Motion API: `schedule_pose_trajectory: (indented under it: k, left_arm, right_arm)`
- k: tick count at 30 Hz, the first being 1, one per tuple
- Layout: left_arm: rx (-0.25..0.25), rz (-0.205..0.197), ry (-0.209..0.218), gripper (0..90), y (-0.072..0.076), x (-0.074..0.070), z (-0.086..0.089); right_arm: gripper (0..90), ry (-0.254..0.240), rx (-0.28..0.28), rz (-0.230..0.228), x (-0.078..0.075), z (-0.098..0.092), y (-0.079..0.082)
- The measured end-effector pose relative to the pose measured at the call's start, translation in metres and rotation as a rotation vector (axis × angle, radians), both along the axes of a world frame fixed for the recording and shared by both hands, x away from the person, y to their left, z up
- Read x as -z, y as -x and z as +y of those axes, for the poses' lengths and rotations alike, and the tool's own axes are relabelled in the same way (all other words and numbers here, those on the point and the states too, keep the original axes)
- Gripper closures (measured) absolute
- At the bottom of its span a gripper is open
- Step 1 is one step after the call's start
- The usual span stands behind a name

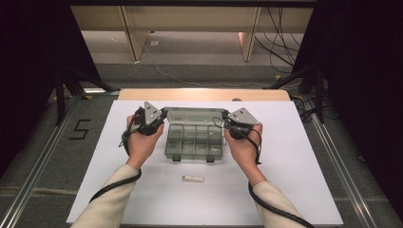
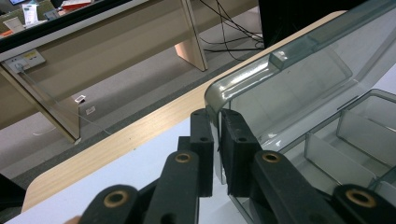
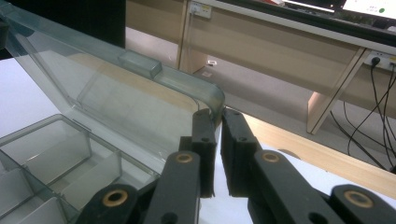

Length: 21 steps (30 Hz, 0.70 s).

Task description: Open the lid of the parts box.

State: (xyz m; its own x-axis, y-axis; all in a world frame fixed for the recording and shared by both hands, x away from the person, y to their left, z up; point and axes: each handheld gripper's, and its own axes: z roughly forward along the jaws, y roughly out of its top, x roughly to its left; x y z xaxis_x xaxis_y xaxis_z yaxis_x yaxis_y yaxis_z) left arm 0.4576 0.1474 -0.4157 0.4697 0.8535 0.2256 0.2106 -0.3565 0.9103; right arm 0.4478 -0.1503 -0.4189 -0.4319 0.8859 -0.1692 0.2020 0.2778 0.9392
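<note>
**One lidded box held at both lid corners by two grippers**

One clear plastic box (image 1: 195,140) is seen on the white worktop (image 1: 294,156), near its far edge and midway across. Its hinged lid (image 1: 192,114) is raised and tilted back. Inside the box, several compartments are formed by clear dividers; their exact number cannot be told. Two dark latches are seen on the near edge of the box. One small white item (image 1: 193,178) lies on the worktop, nearer the person than the box and apart from it; what it is cannot be made out.

Two grippers are in use, one in each hand. The left gripper (image 1: 159,116) is held at the lid's left corner, and in the left gripper view (image 2: 217,140) its jaws are closed on the rim of the lid there, with the thin plastic edge pinched between the pads. The right gripper (image 1: 228,118) is held at the lid's right corner, and in the right gripper view (image 3: 218,140) the jaws are likewise clamped on the rounded corner of the lid.

Both forearms, in pale sleeves, are brought in from the near edge and angled inward toward the box. The left hand (image 1: 141,140) and the right hand (image 1: 244,145) are wrapped round the gripper bodies, one at each side of the box. One cable trails back from each gripper along its forearm.
</note>
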Motion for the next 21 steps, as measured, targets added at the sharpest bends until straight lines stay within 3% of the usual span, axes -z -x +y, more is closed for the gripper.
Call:
schedule_pose_trajectory:
  k: [10, 14, 16, 21]
  left_arm:
    - [-0.005, 0.007, 0.011, 83.2, -0.0059, -0.0009, -0.0002]
    - [-0.006, 0.009, 0.012, 83.2, -0.0077, -0.0010, 0.0000]
    - [-0.006, 0.009, 0.013, 83.2, -0.0080, -0.0009, 0.0000]
    - [-0.007, 0.012, 0.016, 83.1, -0.0101, -0.0006, -0.0001]
  right_arm:
    - [84.8, -0.002, 0.012, -0.005, 0.0014, -0.0003, -0.0064]
    - [84.9, -0.022, 0.004, 0.022, 0.0028, 0.0006, -0.0080]
    - [84.9, -0.007, 0.011, 0.009, 0.0026, -0.0004, -0.0091]
    - [84.9, -0.023, 0.016, 0.024, 0.0043, 0.0006, -0.0111]
